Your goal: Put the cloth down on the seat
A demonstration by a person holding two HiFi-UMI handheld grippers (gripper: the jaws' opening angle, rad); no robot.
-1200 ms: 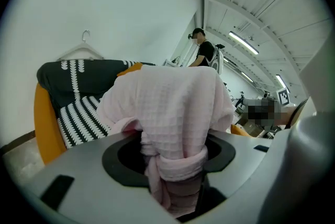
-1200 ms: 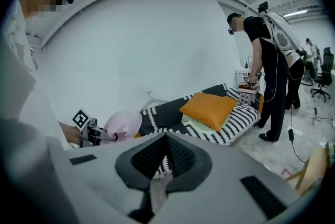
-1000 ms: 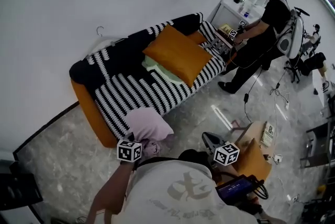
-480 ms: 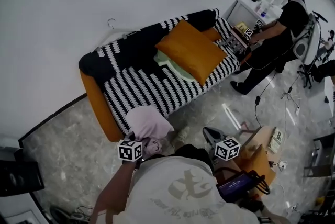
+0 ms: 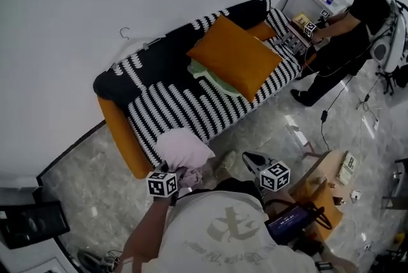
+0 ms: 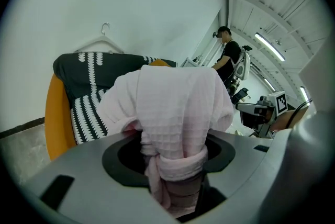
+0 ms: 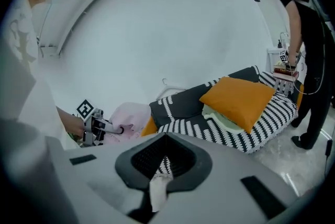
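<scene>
Left gripper (image 6: 177, 191): clamping hard on a gathered fold of the pink cloth (image 6: 175, 113), jaws sunk into the bunch and holding it raised at the near left corner of the sofa, not yet resting on the seat (image 5: 185, 109).

Cloth: draping limp over the jaws, waffle weave showing. Judging as light, soft, grippy and not fragile. Likely slumping into a heap on release rather than spreading flat. Gripping at a bunched edge, as now, looking adequate.

Seat: striped black and white, lying bare at its near left end and offering landing room just beyond the cloth.

Hanger (image 5: 124, 32): leaning against the wall behind the backrest, clear of the path.

Orange cushion (image 5: 236, 61) and pale green fabric (image 5: 205, 77): taking up the middle of the seat, well apart from the cloth, blocking nothing.

Right gripper (image 7: 159, 186): jaws pressing together, carrying nothing, hovering right of the cloth, near a small wooden table (image 5: 325, 176).

Second person (image 5: 357, 16): standing at the far right end of the sofa, well apart.
</scene>
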